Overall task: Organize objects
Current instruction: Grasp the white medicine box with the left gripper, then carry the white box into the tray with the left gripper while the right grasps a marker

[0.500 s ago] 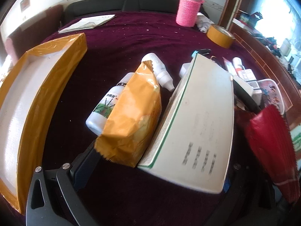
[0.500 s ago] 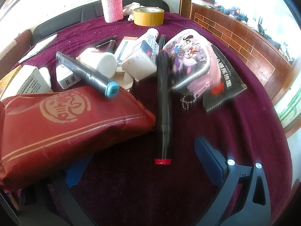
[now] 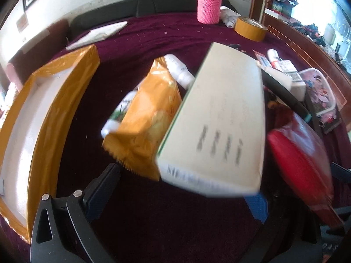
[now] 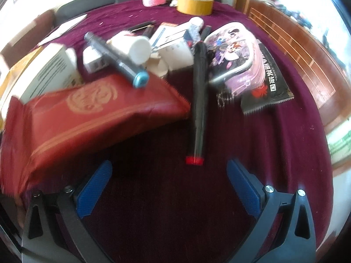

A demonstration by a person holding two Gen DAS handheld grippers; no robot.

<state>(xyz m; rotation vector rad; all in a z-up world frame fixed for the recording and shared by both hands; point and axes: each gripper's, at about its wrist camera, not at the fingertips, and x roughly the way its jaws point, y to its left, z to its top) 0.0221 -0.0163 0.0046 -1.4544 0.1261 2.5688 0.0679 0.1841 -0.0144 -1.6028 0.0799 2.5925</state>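
A pile lies on the maroon cloth. In the left wrist view an orange snack bag [image 3: 149,127] leans on a white box with a green edge [image 3: 219,120], with white bottles [image 3: 177,70] behind them. My left gripper [image 3: 178,197] is open just short of the bag and box, holding nothing. The box's near end overlaps its right pad [image 3: 256,203]. In the right wrist view my right gripper [image 4: 169,188] is open and bare. A black marker with a red cap [image 4: 198,100] points at its gap. A red pouch [image 4: 87,118] lies to the left, with a teal-capped marker [image 4: 118,59] resting on it.
An open yellow box [image 3: 43,120] stands at the left. At the back are a pink knitted bottle sleeve [image 3: 208,4], a tape roll [image 3: 250,28] and papers [image 3: 98,35]. A cartoon pencil case [image 4: 232,48] and a black packet [image 4: 269,81] lie on the right. A wooden cabinet [image 4: 296,43] borders that side.
Both grippers have drawn back a little from the pile, so the objects sit higher in each view. The right gripper's left pad has come out from under the red pouch. Both views are blurred.
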